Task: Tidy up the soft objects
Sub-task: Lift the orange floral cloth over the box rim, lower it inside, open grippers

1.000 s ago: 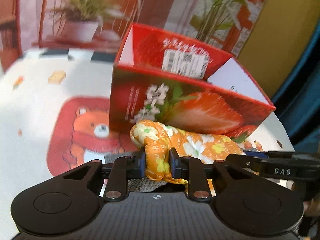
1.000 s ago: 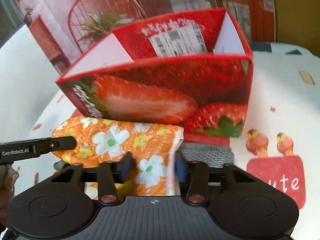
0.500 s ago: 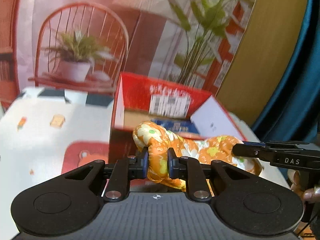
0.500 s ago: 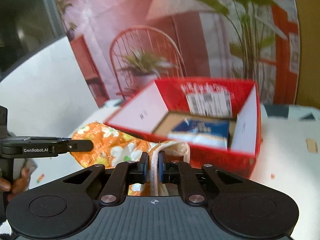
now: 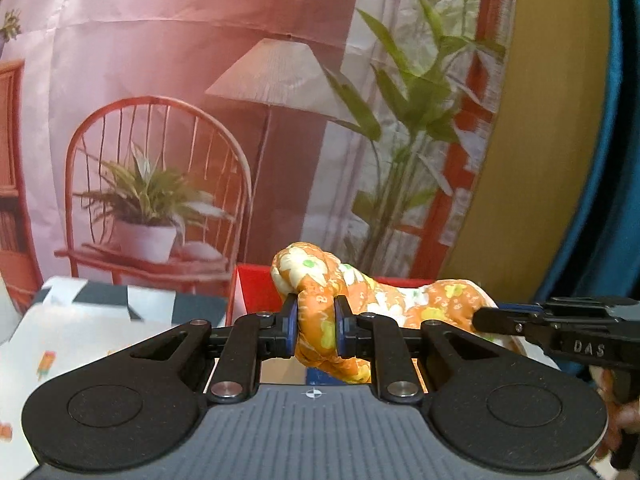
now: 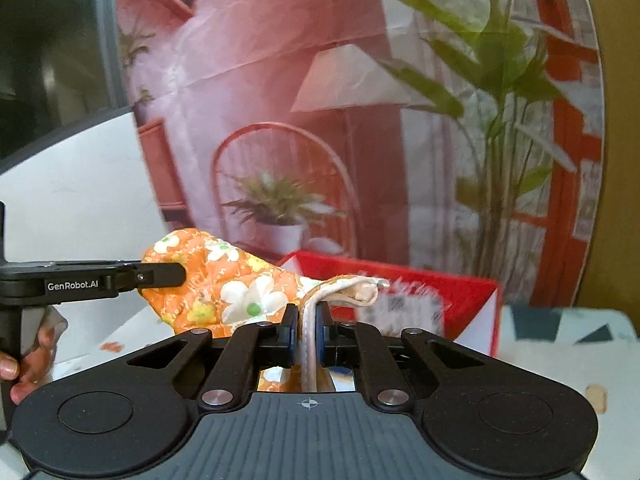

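1. Holding the orange floral mitt [image 5: 384, 300] at both ends, I have the left gripper [image 5: 316, 330] pinched narrow on its bunched thumb end and the right gripper [image 6: 307, 330] nearly shut on the pale cuff edge [image 6: 352, 286]
2. My worry is the right grip: only a thin hem sits between those pads, so a tug from the left could pull it free, I judge
3. The mitt hangs in the air between both tools, just above the near rim of the red strawberry box [image 6: 472, 292]
4. If I lower unevenly, the padded body could drape over the rim instead of dropping inside
5. Both tools tilt slightly downward, side by side, a hand [image 6: 24, 364] gripping the left handle
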Demonstrator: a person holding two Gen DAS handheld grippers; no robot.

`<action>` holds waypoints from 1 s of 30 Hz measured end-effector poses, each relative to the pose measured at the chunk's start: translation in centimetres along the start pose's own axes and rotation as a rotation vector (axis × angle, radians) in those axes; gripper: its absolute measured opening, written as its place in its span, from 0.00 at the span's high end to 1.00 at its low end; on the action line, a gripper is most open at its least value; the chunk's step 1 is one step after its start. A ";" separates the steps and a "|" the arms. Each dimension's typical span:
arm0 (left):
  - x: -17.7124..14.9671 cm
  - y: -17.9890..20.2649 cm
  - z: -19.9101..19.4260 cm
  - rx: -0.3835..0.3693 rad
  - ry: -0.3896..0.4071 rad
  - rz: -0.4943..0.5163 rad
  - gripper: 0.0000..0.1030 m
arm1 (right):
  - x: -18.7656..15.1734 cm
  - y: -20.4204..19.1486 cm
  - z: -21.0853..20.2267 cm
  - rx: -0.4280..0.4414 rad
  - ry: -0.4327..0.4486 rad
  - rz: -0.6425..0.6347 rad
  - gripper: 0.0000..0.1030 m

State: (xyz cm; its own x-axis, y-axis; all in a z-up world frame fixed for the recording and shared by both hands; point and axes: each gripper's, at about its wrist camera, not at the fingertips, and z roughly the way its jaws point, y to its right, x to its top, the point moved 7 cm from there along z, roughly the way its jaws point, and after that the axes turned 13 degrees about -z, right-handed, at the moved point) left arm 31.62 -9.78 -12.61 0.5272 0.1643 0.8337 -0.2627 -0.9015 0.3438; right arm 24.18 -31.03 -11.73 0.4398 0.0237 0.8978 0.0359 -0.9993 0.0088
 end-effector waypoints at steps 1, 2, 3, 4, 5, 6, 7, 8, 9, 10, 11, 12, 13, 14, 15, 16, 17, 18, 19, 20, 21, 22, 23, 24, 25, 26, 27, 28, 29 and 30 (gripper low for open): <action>0.3 0.1 1.1 0.012 0.007 0.007 0.82 | 0.3 0.5 0.9 -0.025 -0.002 -0.012 0.92; 0.6 0.3 2.3 0.027 0.014 0.015 0.82 | 0.4 1.1 1.8 -0.054 -0.004 -0.026 0.92; 0.7 0.3 3.4 0.039 0.019 0.019 0.82 | 0.4 1.5 2.6 -0.077 -0.008 -0.037 0.92; 0.7 0.2 4.4 0.046 0.022 0.022 0.82 | 0.2 1.8 3.3 -0.094 -0.014 -0.044 0.92; 0.6 0.2 5.6 0.058 0.013 0.023 0.82 | 0.0 2.2 4.3 -0.115 -0.026 -0.051 0.92; 0.4 0.1 6.6 0.072 -0.004 0.023 0.82 | -0.3 2.5 5.1 -0.128 -0.036 -0.054 0.92; 0.0 -0.1 7.6 0.085 -0.026 0.022 0.82 | -0.8 2.8 5.8 -0.140 -0.050 -0.057 0.92; -0.4 -0.3 8.5 0.094 -0.049 0.024 0.82 | -1.4 3.1 6.6 -0.151 -0.066 -0.060 0.92; -0.9 -0.5 9.2 0.103 -0.073 0.029 0.81 | -2.0 3.2 7.3 -0.158 -0.085 -0.062 0.92; -1.4 -0.6 9.8 0.113 -0.096 0.036 0.81 | -2.7 3.3 7.8 -0.160 -0.104 -0.063 0.92; -1.9 -0.8 10.2 0.118 -0.118 0.041 0.81 | -3.4 3.3 8.4 -0.158 -0.128 -0.063 0.92; -2.4 -1.1 10.6 0.120 -0.142 0.043 0.82 | -4.2 3.3 8.9 -0.154 -0.152 -0.061 0.92; -2.8 -1.2 10.8 0.117 -0.161 0.042 0.81 | -4.8 3.2 9.2 -0.149 -0.169 -0.058 0.92; -3.1 -1.4 11.0 0.114 -0.179 0.039 0.81 | -5.5 3.1 9.5 -0.141 -0.187 -0.050 0.92; -3.4 -1.8 11.1 0.114 -0.194 0.034 0.81 | -5.9 3.1 9.7 -0.136 -0.200 -0.042 0.92; -3.6 -2.0 11.2 0.114 -0.207 0.027 0.81 | -6.3 3.0 9.8 -0.133 -0.210 -0.036 0.92; -3.7 -2.2 11.3 0.110 -0.217 0.019 0.81 | -6.7 3.0 9.9 -0.129 -0.222 -0.025 0.91; -3.8 -2.3 11.3 0.106 -0.223 0.016 0.81 | -7.0 2.9 9.9 -0.126 -0.231 -0.017 0.91; -3.8 -2.4 11.3 0.103 -0.228 0.019 0.80 | -7.2 3.0 10.0 -0.125 -0.237 -0.007 0.91; -3.8 -2.4 11.3 0.101 -0.232 0.024 0.80 | -7.4 3.0 10.0 -0.128 -0.242 -0.003 0.90; -3.9 -2.4 11.2 0.099 -0.234 0.030 0.79 | -7.6 3.0 10.0 -0.134 -0.248 0.000 0.87; -4.0 -2.3 11.1 0.098 -0.239 0.036 0.73 | -7.7 3.0 10.0 -0.135 -0.251 0.003 0.86; -4.0 -2.4 11.0 0.097 -0.246 0.041 0.68 | -7.8 3.1 10.0 -0.142 -0.253 0.006 0.83; -4.1 -2.3 10.8 0.097 -0.249 0.046 0.55 | -7.9 3.0 9.8 -0.147 -0.250 0.010 0.78; -4.1 -2.1 10.6 0.097 -0.248 0.053 0.46 | -7.8 3.1 9.7 -0.151 -0.244 0.015 0.77; -4.2 -2.1 10.3 0.095 -0.242 0.060 0.44 | -7.8 3.1 9.4 -0.156 -0.236 0.021 0.73; -4.1 -2.0 10.0 0.093 -0.239 0.065 0.44 | -7.8 3.2 9.1 -0.159 -0.225 0.029 0.68; -4.1 -1.9 9.5 0.090 -0.240 0.067 0.44 | -7.8 3.2 8.7 -0.162 -0.209 0.037 0.64; -4.1 -1.8 9.1 0.086 -0.239 0.066 0.44 | -7.7 3.2 8.2 -0.168 -0.190 0.046 0.54; -4.1 -1.9 8.5 0.082 -0.236 0.063 0.44 | -7.6 3.1 7.6 -0.172 -0.167 0.053 0.49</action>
State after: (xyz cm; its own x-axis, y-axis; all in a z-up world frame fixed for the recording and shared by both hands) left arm 36.84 -12.17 -20.30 0.6884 0.0173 0.7251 -0.2395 -0.9382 0.2499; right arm 27.71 -34.13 -21.89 0.5796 -0.0387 0.8140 -0.1378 -0.9891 0.0511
